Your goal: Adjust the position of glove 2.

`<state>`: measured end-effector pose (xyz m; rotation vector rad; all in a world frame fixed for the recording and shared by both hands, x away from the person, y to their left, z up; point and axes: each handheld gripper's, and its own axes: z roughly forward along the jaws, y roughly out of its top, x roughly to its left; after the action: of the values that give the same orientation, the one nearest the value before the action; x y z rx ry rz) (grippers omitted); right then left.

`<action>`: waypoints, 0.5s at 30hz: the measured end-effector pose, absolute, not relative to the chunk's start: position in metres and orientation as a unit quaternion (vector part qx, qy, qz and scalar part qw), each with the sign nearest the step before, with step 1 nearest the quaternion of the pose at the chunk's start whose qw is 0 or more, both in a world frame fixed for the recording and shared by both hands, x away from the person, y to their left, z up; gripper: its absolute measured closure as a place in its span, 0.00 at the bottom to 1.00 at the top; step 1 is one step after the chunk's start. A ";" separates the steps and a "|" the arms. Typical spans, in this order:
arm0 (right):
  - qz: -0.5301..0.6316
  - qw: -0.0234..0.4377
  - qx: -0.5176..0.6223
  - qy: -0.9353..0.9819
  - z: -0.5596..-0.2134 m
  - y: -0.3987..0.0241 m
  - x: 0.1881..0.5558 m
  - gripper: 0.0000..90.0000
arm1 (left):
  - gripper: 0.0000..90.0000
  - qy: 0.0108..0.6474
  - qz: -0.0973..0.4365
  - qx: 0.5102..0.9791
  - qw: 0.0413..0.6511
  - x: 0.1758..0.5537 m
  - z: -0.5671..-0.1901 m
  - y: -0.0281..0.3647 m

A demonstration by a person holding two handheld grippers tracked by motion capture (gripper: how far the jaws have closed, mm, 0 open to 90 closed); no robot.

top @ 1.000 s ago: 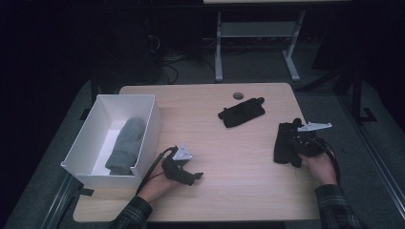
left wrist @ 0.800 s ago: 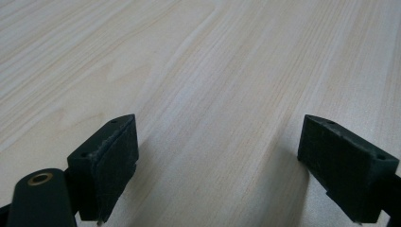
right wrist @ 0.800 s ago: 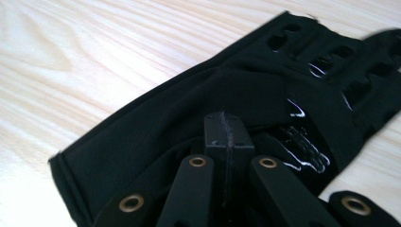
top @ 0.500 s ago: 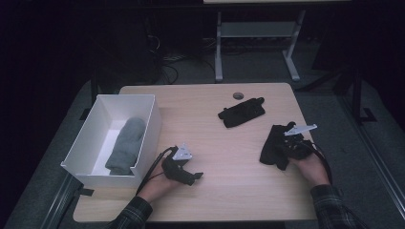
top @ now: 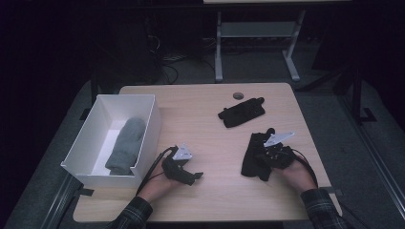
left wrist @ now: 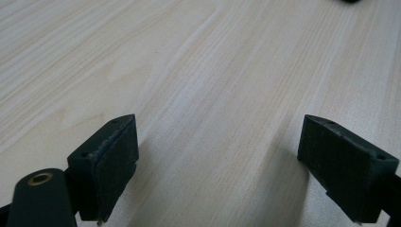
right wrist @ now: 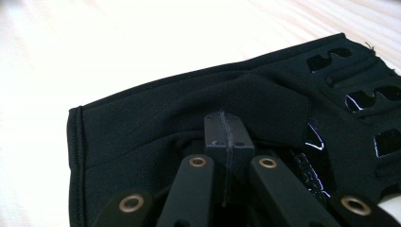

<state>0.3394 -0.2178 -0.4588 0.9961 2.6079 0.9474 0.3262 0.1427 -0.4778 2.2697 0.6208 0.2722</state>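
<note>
Tabletop: glove [top: 253, 157] now farther left

Light: you work in a dark room.
Desk [top: 210, 102]: pale wood.
Floor [top: 329, 102]: grey.
Behind: white metal frame [top: 218, 52], cables [top: 167, 59].

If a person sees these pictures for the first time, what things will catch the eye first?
First, the white box at the table's left edge, with a grey mitten lying inside. Next, the right gripper, shut on a black glove near the right side of the wooden table. A second black glove lies farther back, and the left gripper rests open over bare wood.
</note>
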 end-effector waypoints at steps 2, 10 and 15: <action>0.321 0.092 0.326 0.884 -0.459 -0.212 0.337 1.00 | 0.14 0.243 0.106 0.887 0.377 0.326 -0.478 0.143; 0.326 0.068 0.292 0.896 -0.458 -0.197 0.317 1.00 | 0.14 0.244 0.105 0.887 0.376 0.326 -0.478 0.143; 0.335 0.080 0.281 0.896 -0.450 -0.197 0.310 1.00 | 0.14 0.248 0.104 0.885 0.381 0.326 -0.478 0.142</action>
<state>0.3095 -0.1970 -0.4495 0.8416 2.6797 1.0019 0.3257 0.1420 -0.4781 2.2576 0.6323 0.2657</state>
